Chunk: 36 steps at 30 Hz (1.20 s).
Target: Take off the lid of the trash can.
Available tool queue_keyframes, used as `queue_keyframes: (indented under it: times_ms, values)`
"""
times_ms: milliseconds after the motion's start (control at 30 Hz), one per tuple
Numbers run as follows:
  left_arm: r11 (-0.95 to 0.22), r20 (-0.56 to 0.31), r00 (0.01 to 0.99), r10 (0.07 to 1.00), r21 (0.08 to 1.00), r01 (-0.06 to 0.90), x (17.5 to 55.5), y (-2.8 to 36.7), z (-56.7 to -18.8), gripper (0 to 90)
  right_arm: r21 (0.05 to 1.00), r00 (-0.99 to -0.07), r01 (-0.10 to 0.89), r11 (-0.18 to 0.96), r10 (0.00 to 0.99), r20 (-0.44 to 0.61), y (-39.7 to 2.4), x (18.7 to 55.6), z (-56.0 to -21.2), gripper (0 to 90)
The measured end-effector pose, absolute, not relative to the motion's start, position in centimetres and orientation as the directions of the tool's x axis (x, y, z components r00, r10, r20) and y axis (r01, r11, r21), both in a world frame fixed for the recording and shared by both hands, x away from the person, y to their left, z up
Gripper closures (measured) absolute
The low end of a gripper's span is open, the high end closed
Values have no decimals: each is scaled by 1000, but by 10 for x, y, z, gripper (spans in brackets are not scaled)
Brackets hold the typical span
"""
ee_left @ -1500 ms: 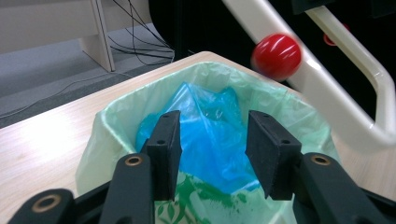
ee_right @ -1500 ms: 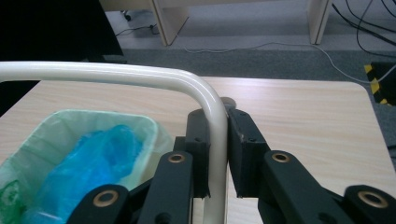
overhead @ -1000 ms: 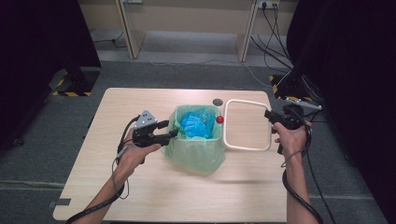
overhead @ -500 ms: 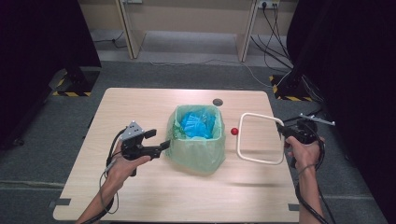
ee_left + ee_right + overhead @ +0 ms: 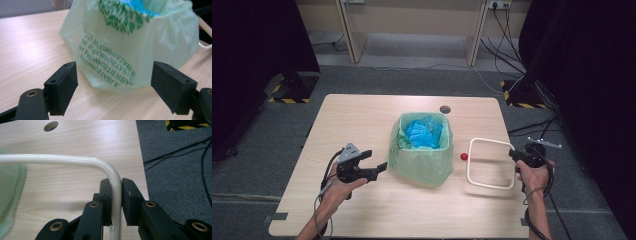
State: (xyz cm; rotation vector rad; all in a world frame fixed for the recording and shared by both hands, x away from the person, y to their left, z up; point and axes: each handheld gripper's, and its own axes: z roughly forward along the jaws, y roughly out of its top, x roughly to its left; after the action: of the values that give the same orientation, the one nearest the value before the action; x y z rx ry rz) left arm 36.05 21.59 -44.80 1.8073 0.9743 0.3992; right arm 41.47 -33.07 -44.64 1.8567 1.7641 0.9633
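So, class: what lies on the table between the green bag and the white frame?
In the high view, a small red ball lies on the table between the green bag and the white frame.

Setting: lab or test room. A light wooden table (image 5: 362, 120) with a cable hole (image 5: 445, 109) is set on grey carpet (image 5: 272, 130). Black curtains (image 5: 257, 45) are hung at both frame edges. Hazard-striped stand bases (image 5: 287, 100), loose cables (image 5: 507, 30) and a wall socket (image 5: 495, 5) are seen along the top.
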Motion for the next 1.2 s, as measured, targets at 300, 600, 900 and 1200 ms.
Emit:
queue_keyframes:
  times_ms: [300, 600, 900, 1200]
  values:
    - [-234, -125, 607, 785, 847, 476, 358, 222, -474, 206, 692, -41, 716, -99, 982, 184, -326, 415, -459, 791]
    - [-268, -114, 589, 800, 811, 520, 352, 232, -498, 205, 675, -26, 734, -79, 989, 143, -321, 419, -474, 789]
    - [-296, -92, 579, 810, 788, 540, 348, 239, -510, 205, 662, -20, 745, -81, 990, 143, -321, 420, -486, 789]
    - [-316, -74, 561, 825, 762, 566, 344, 245, -518, 204, 655, -7, 751, -84, 991, 135, -318, 421, -491, 788]
